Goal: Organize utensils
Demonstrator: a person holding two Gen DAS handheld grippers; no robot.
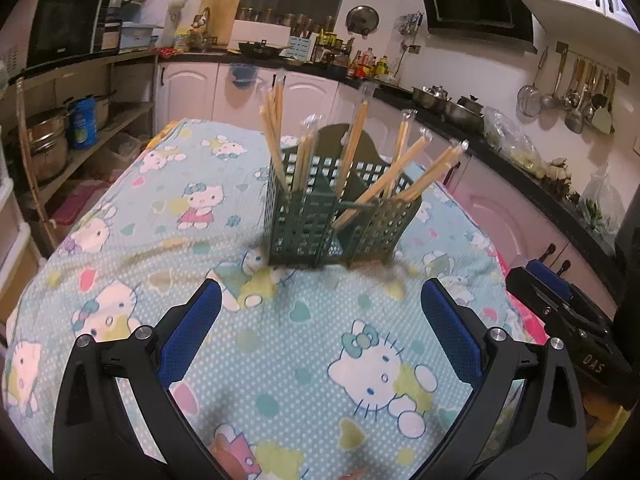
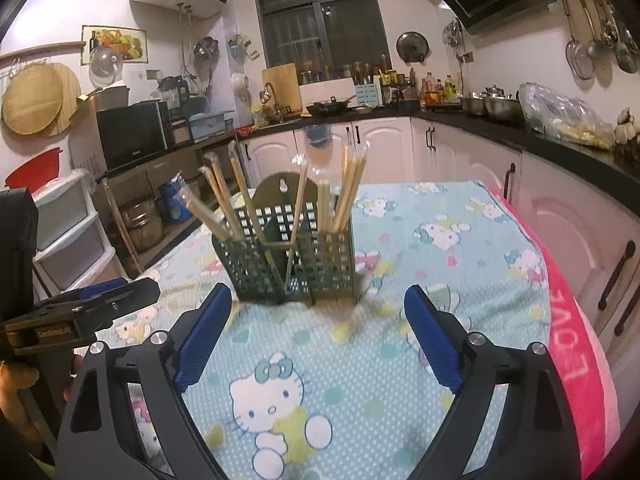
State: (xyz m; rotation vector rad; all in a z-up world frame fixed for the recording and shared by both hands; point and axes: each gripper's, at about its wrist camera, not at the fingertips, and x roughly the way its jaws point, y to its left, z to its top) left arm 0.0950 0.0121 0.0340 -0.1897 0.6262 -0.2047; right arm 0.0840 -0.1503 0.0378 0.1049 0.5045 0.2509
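Presently, a dark green plastic utensil caddy (image 1: pixel 340 216) stands upright near the middle of the table, on a light blue, white-dotted cloth (image 1: pixel 280 340) printed with cartoon cats. Caddy walls are a square-holed lattice; a taller arched back panel carries a keyhole hanging slot, clearest in the right wrist view. Compartments: three across the front, as far as the lattice lets me count. Contents: pale wooden chopsticks (image 1: pixel 276 136), each pair sleeved in a clear plastic wrapper that sticks up past the tips. Bundles counted in the left wrist view — roughly six, leaning outward at various angles; individual sticks overlap too much for an exact count. One stick in the centre compartment leans steeply across the divider. Left gripper (image 1: pixel 320 328): black frame, two blue ribbed pads (image 1: pixel 188 332) set wide apart, nothing between them, hovering over the cloth just short of the caddy. Right gripper (image 2: pixel 318 330): same build, pads spread wide, likewise holding nothing, facing the caddy (image 2: pixel 288 264) from the other front corner. In the right wrist view the left gripper's (image 2: pixel 96 300) body appears side-on at the left edge. A pink towel-like fabric (image 2: pixel 576 340) with lettering hangs along the table's right edge. Background — white cabinets under a black countertop (image 2: pixel 520 132), pots, and hanging ladles.
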